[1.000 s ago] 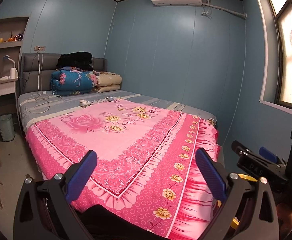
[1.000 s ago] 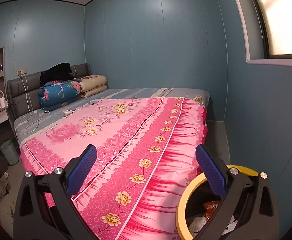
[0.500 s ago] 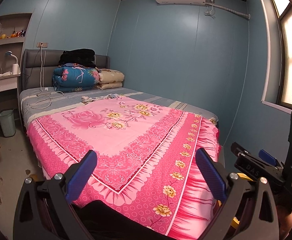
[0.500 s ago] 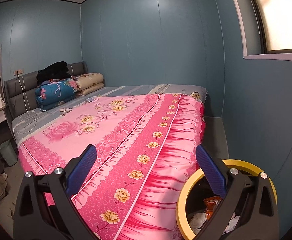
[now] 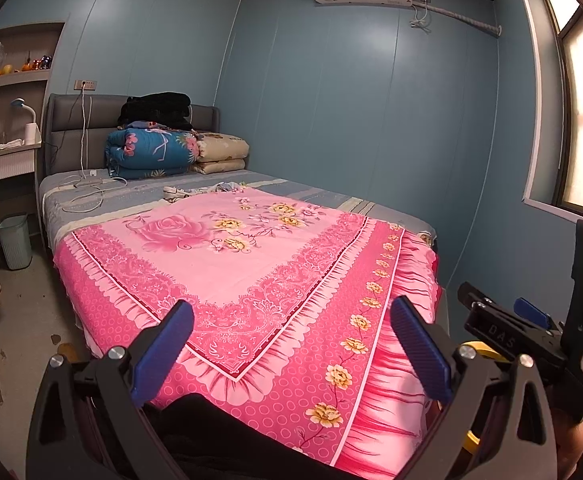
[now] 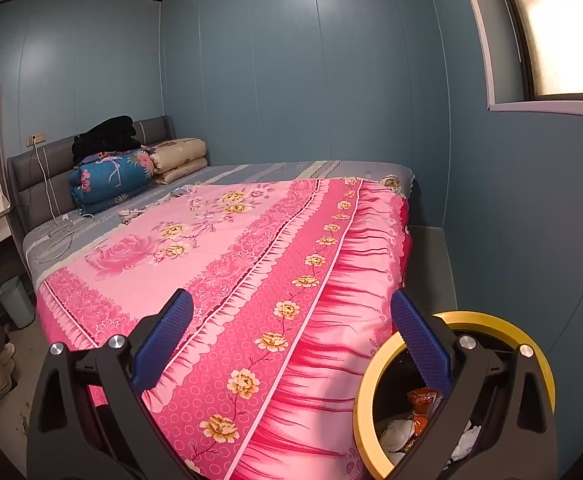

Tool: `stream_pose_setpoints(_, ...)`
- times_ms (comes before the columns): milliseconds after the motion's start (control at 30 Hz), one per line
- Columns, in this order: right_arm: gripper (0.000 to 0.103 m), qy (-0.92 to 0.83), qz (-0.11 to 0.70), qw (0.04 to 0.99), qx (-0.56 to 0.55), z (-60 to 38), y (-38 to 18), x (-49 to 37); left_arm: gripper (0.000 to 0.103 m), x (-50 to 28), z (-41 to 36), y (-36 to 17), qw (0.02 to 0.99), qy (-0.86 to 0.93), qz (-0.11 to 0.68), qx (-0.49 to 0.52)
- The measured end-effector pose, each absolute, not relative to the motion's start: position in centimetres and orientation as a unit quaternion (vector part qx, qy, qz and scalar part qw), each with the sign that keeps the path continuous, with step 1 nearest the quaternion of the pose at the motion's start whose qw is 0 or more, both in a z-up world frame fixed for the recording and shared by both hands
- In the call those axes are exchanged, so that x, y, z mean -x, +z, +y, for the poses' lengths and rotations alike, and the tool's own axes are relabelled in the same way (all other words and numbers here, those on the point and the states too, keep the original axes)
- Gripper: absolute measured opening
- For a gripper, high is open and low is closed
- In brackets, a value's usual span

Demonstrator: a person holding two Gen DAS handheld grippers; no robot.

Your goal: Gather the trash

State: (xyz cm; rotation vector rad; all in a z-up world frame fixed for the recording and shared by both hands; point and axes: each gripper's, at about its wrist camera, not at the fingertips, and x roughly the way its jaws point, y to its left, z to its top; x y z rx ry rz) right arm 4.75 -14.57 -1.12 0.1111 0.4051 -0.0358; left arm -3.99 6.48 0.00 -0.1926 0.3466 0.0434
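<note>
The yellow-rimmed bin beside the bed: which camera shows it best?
The right wrist view. There the yellow-rimmed bin shows most of its ring and the wrappers inside, partly behind the right tool. The left wrist view catches only a sliver of yellow rim behind the tools.

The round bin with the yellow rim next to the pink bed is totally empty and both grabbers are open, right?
Not quite. The bin with the yellow rim is not empty: the right wrist view shows an orange wrapper and crumpled white paper inside it. The rest holds: it stands beside the pink bed, and the left gripper and right gripper are both open.
</note>
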Motion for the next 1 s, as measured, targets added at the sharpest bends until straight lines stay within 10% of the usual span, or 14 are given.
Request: stream_pose_setpoints(1000,0.095,-0.018,0.224,0.973,-0.058,-14.31,-2.03,-5.47,0.095,3.92,6.22,-0.29,0.980,0.016,0.176,0.096)
